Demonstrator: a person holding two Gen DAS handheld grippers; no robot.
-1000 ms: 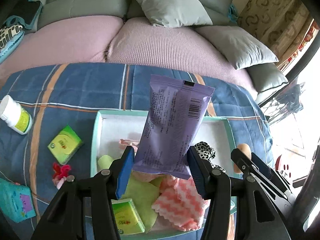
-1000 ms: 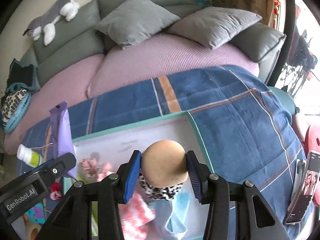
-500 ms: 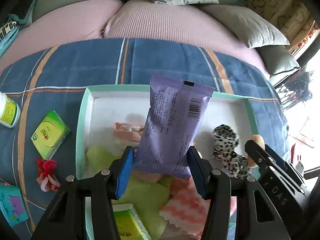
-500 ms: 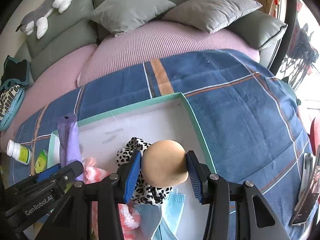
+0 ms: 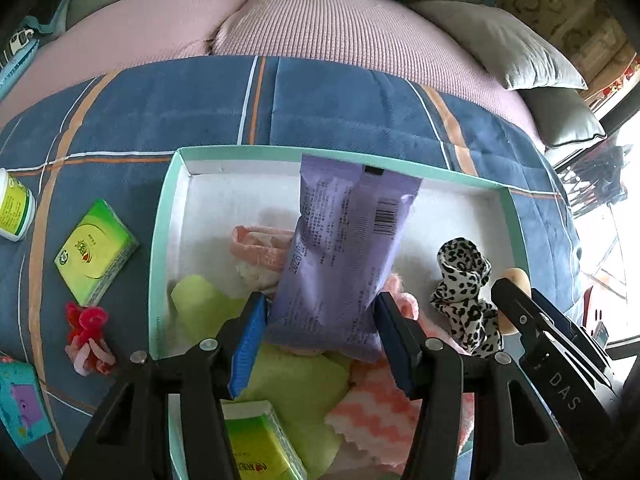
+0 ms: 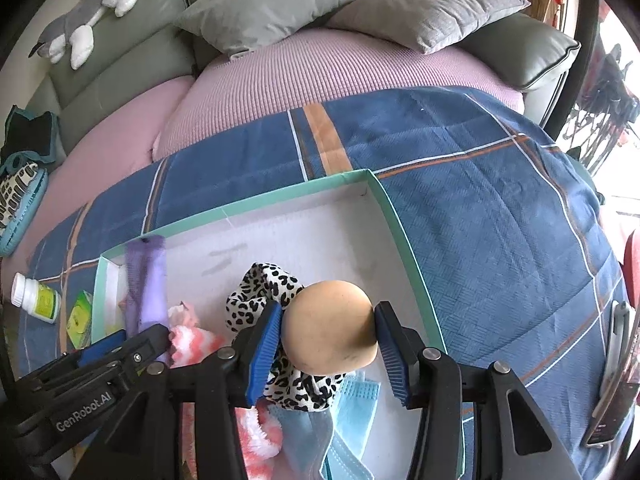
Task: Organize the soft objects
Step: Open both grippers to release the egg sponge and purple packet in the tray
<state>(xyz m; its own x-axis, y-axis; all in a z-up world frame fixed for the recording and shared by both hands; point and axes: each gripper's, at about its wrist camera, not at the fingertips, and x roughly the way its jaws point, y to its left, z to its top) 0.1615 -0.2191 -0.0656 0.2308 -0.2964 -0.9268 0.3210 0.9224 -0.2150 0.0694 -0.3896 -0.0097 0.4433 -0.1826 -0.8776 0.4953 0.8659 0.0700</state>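
My left gripper (image 5: 320, 332) is shut on a purple soft packet (image 5: 344, 248) and holds it over the mint-rimmed white box (image 5: 160, 216). My right gripper (image 6: 326, 344) is shut on a tan soft ball (image 6: 330, 330) above the right half of the box (image 6: 396, 216). In the box lie a leopard-print scrunchie (image 5: 464, 280), a pink-white cloth (image 5: 380, 416), green cloths (image 5: 200, 304), a pink knit piece (image 5: 260, 244), a green tissue pack (image 5: 260, 448) and blue face masks (image 6: 352, 420). The packet also shows in the right wrist view (image 6: 146, 280).
On the blue plaid blanket (image 5: 320, 100) left of the box lie a green tissue pack (image 5: 94, 252), a red-pink hair tie (image 5: 88, 336), a white bottle (image 5: 12, 212) and a teal card (image 5: 22, 404). A phone (image 6: 612, 380) lies at right. Sofa cushions sit behind.
Both grippers have moved forward and lower over the box, still holding the packet and the ball. The box fills more of both views.
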